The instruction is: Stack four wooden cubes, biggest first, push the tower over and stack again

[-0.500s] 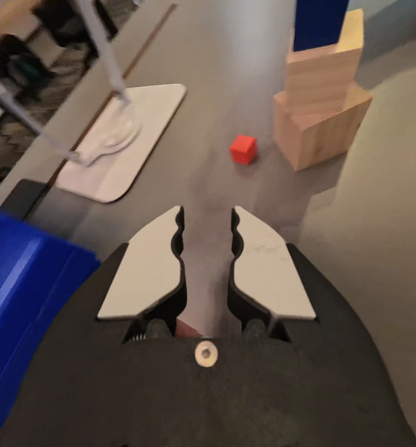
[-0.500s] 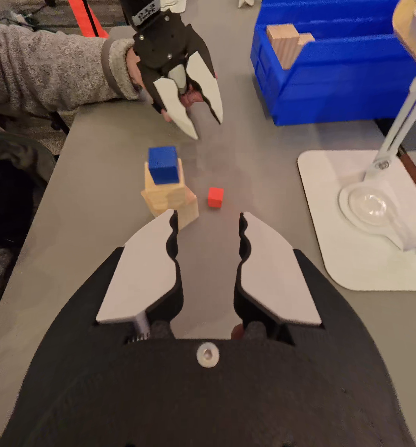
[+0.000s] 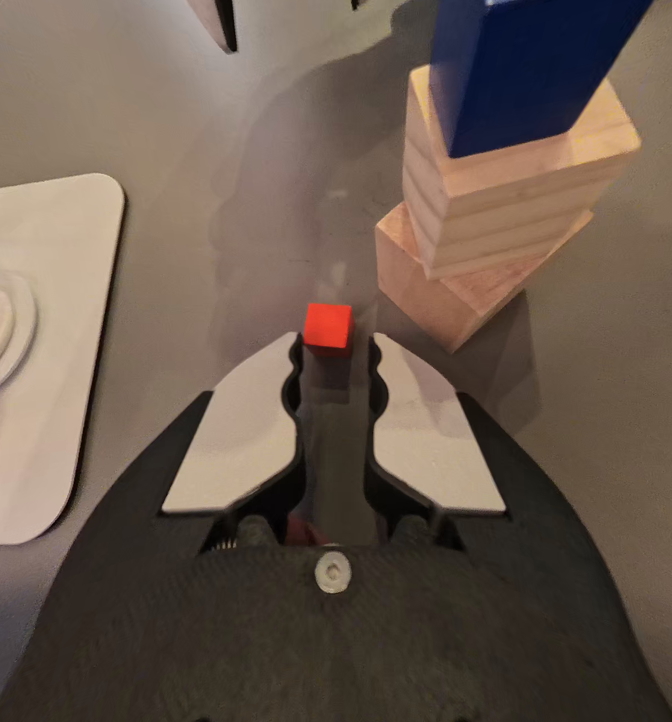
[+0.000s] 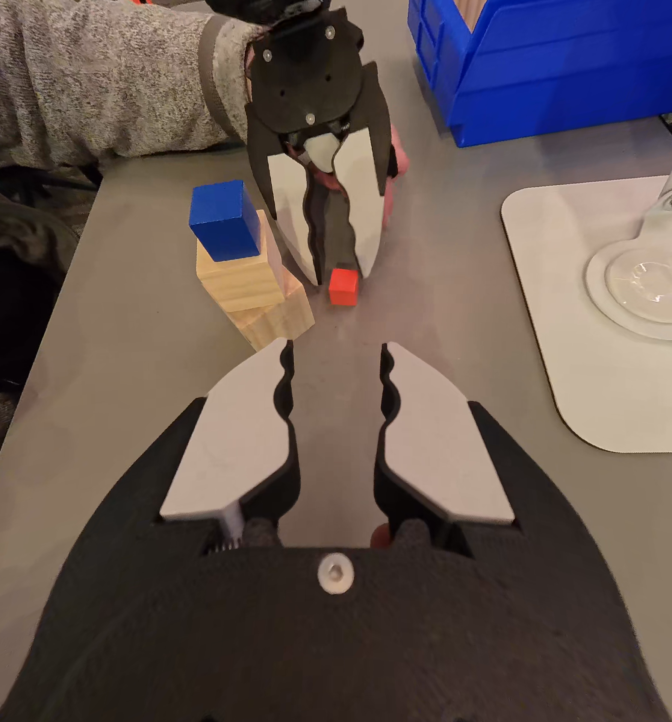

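Tower: blue cube [image 4: 225, 220] on a middle wooden cube [image 4: 240, 279] on the largest wooden cube [image 4: 278, 320], three high.
Red cube [image 3: 328, 331]: alone on the grey table [image 4: 424, 312], just right of the tower in the right wrist view.
Left gripper [image 3: 332, 340]: jaws apart, empty, tips flanking the red cube, pointing down; the nearer one.
Right gripper [image 4: 334, 345]: jaws apart, empty, farther back.

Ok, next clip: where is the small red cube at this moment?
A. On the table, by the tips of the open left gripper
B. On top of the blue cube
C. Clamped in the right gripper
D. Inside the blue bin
A: the red cube sits on the grey table just in front of the left gripper, whose jaws are apart, beside the three-cube tower topped by the blue cube.
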The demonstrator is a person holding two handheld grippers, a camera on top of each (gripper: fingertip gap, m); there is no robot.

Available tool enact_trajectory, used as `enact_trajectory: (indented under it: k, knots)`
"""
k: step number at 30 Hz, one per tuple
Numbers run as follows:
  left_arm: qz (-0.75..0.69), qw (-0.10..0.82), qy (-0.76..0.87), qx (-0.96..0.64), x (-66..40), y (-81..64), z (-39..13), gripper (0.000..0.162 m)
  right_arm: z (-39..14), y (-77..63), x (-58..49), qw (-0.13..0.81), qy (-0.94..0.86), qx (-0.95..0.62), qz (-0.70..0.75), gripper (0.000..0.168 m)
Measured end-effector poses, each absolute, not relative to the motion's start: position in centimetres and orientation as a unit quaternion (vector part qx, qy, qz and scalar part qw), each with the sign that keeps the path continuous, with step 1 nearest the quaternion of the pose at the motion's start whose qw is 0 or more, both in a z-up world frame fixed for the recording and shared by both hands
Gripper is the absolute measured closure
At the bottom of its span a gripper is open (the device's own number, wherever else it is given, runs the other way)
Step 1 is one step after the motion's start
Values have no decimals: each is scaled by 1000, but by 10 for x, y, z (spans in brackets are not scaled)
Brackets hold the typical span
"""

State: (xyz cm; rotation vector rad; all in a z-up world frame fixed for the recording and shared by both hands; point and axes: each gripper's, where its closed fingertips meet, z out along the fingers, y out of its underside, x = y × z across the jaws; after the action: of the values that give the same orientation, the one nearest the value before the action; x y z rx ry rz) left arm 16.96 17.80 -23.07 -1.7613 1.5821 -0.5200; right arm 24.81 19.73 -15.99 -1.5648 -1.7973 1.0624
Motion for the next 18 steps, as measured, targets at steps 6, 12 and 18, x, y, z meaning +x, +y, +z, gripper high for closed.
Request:
enact_trajectory:
  k: [6,12,18]
  knots:
    - [-193,374,593,-687,170,189,-222,142,-160,198,250,262,-662,-579,398,129]
    - [-236,439,548,-671,162,175,-147,142,-178,203,253,253,-679,-583,368,141]
    - [-233,426,585,-650,191,142,-112,142,-202,205,258,228,-698,-590,337,168]
